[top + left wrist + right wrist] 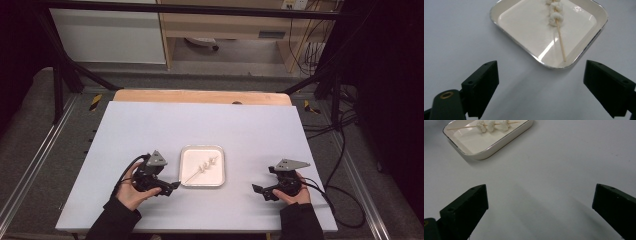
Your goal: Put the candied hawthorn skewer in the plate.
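**Grippers both open, skewer lying in the tray**

Left gripper [176, 185] sits low left of centre in the high view, jaws spread with nothing between them, tips just beside the tray's lower left corner. Reads as a release: jaws free, the stick end near them. No earlier grip can be confirmed from this.

Skewer [202, 169] lies flat in the tray [186, 181], mid-frame, running diagonally from lower left to upper right. In the left gripper view the bare stick end [561, 48] points toward the jaws and rests near the tray's rim, a likely handle for pinching. White lumps [556, 15] bunch toward the far end; three show in the right gripper view [491, 125], possibly more, hard to tell.

Right gripper [259, 190] is low right in the high view, well apart from the tray, jaws wide, empty, over bare table [150, 125]. Looks parked, on standby.

Count: one tray, one skewer, at least three lumps, two grippers, two hands, one table.
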`<state>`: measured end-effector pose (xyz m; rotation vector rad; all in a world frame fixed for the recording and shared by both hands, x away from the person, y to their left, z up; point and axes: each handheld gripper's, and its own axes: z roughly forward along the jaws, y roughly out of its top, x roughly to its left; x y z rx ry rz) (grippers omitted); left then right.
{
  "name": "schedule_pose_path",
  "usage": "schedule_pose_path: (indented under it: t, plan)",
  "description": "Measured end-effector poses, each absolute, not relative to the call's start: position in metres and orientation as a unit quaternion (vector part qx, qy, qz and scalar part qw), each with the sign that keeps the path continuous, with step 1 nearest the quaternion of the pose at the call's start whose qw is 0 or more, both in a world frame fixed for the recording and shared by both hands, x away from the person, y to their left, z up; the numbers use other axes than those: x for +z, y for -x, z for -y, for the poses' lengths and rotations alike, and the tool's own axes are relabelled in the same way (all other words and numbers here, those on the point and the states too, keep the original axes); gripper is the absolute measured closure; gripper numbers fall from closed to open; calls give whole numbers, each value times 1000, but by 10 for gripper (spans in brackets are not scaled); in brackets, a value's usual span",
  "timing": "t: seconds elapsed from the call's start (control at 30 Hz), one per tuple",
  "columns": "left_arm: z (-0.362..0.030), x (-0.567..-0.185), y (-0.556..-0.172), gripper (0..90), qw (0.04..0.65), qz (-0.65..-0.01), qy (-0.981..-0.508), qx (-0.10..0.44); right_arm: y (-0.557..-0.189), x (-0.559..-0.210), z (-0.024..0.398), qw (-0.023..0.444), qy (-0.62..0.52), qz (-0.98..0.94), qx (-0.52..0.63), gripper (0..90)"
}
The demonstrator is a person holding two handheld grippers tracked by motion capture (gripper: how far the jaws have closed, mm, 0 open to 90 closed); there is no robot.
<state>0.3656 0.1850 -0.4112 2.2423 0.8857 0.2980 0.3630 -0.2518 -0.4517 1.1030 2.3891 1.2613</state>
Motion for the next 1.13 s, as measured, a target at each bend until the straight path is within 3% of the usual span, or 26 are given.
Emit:
schedule_pose_path:
  t: [0.6, 1.13]
  plan:
    - [-253, -442, -346, 68, 370, -378, -838, 133, -362, -453, 251, 108, -378, -816, 425, 7]
    - [-264, -449, -345, 70, 373, -381, -836, 131, -362, -456, 248, 103, -376, -822, 415, 7]
